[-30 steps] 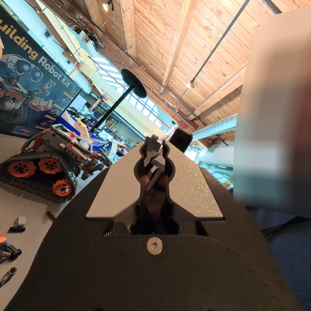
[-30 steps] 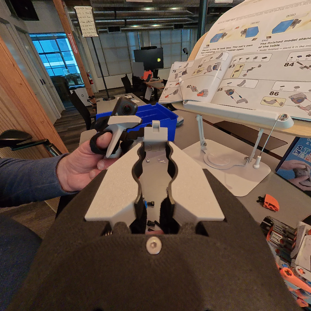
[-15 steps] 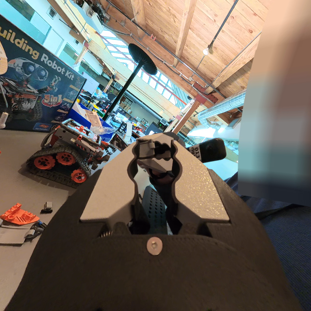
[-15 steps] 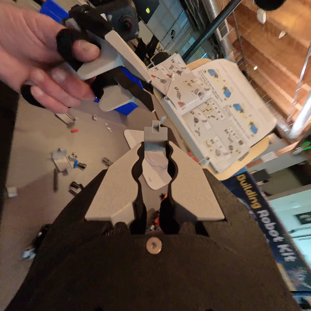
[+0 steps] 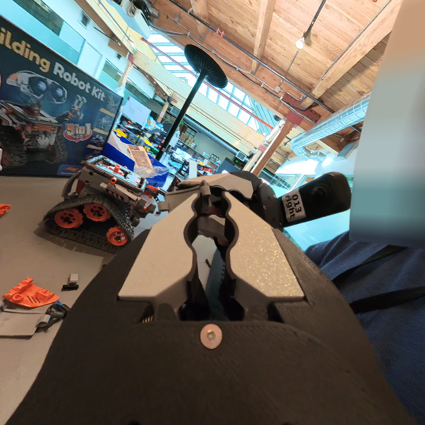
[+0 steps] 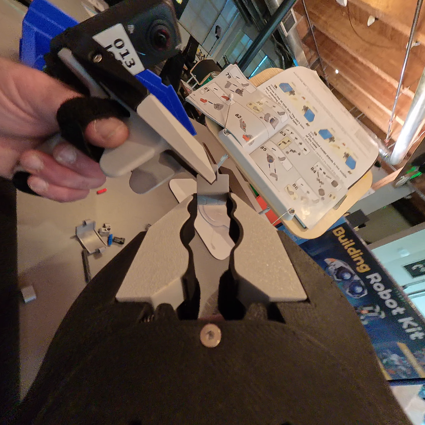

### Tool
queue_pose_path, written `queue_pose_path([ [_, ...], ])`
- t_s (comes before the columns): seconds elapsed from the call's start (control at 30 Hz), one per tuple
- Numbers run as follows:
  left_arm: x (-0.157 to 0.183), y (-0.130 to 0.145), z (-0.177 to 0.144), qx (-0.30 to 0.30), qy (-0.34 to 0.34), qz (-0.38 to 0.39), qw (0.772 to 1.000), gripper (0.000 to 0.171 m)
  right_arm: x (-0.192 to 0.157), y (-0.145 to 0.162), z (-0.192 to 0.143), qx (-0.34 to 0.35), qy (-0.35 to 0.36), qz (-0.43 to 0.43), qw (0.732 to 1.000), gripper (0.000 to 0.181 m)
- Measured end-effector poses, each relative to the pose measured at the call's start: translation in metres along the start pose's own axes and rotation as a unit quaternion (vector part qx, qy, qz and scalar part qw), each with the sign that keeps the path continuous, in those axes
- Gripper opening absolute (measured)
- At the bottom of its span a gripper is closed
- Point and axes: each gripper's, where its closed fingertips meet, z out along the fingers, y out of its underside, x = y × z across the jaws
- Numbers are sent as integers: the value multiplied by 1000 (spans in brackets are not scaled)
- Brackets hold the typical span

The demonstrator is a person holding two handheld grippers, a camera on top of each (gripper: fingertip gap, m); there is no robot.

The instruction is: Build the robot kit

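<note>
In the left wrist view my left gripper (image 5: 211, 197) is shut on a small grey piece (image 5: 204, 194) held off the table. In the right wrist view my right gripper (image 6: 212, 195) is shut on a flat grey part (image 6: 212, 186). The left gripper (image 6: 210, 178), held by a hand (image 6: 34, 128), comes in from the upper left and its tip touches that part's top edge. The right gripper's camera (image 5: 322, 195) shows just beyond the left gripper's tips.
A tracked robot model (image 5: 96, 202) with orange wheels stands on the grey table (image 5: 34, 257), with a kit box (image 5: 46, 115) behind it. An open instruction booklet (image 6: 287, 138) sits on a stand. A blue bin (image 6: 43, 30), an orange part (image 5: 27, 296) and loose small parts (image 6: 96, 236) lie around. My left and right fingertips are right by each other.
Both grippers tilted and came together. The left gripper's tip now touches the part in the right gripper. The right wrist view has swung closer to the hand and the left gripper.
</note>
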Motion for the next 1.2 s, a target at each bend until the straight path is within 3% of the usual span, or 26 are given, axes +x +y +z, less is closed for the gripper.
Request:
queue_pose_path([
  [0.13,-3,-4,-2,27,-22,22,999,13,-1,-1,3,-1,14,67,998,23],
  [0.23,-5,-16,-8,86,-46,47,994,35,-2,-1,7,-2,23,99,995,23],
  [0.33,-5,-17,-10,113,-58,60,990,41,-4,-2,9,0,22,127,992,23],
  [0.53,-9,-10,-9,89,-71,57,992,7,-12,-7,12,-1,14,97,995,23],
  [0.73,-7,-12,-14,98,-28,-14,995,4,-14,-12,12,10,8,78,997,23],
  [0.83,-1,-18,-19,117,45,-87,988,4,-13,-16,7,27,-6,80,996,25],
  [0.93,2,-25,-27,125,91,-109,982,4,-12,-18,-5,52,-38,104,992,28],
  [1.07,2,-25,-30,105,109,-121,981,4,-3,-14,-16,67,-77,150,983,24],
  [1.2,11,-12,-23,49,142,-136,979,3,-8,-17,-18,78,-131,128,980,23],
])
